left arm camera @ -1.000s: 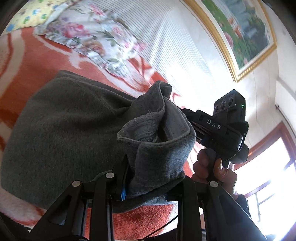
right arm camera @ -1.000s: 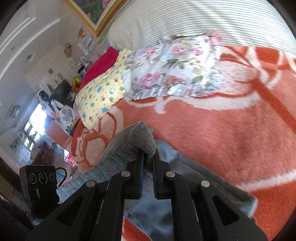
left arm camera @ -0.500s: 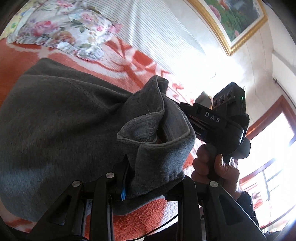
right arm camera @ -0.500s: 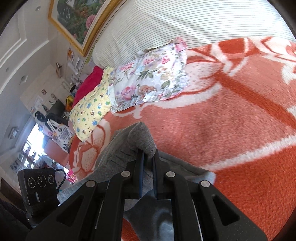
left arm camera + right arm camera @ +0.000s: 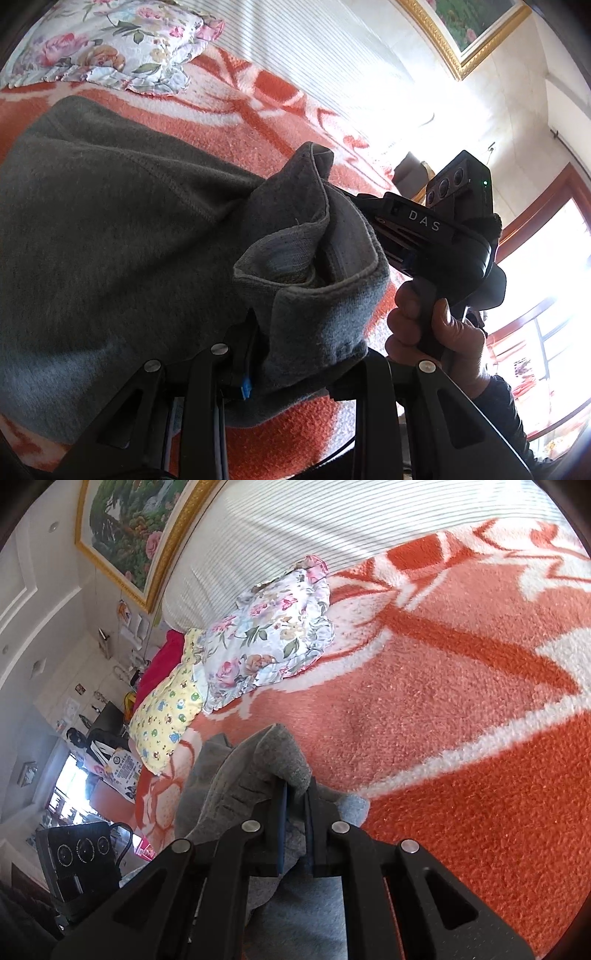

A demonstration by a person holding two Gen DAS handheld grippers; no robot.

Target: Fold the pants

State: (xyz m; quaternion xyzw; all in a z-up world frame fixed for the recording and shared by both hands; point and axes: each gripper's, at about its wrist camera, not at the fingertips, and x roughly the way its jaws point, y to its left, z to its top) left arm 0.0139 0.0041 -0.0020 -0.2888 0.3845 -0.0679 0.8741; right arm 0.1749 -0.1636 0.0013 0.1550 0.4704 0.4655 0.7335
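Grey pants (image 5: 110, 236) lie on an orange-and-white blanket (image 5: 266, 122) on a bed. My left gripper (image 5: 291, 343) is shut on a bunched hem of the pants, which hides the fingertips. My right gripper (image 5: 293, 801) is shut on another grey fold of the pants (image 5: 273, 760), held just above the blanket (image 5: 443, 709). In the left wrist view the right gripper's body (image 5: 436, 236) and the hand holding it sit right beside the lifted cloth. The left gripper's body (image 5: 77, 864) shows at lower left in the right wrist view.
A floral pillow (image 5: 273, 638) and a yellow patterned pillow (image 5: 166, 712) lie at the head of the bed by a striped headboard (image 5: 332, 535). A framed painting (image 5: 125, 528) hangs above. A bright window (image 5: 546, 280) is at right.
Both grippers, still shut on the pants, have carried the cloth toward the headboard side; the pillows have slid off toward the frame edges and more blanket shows ahead of the right gripper.
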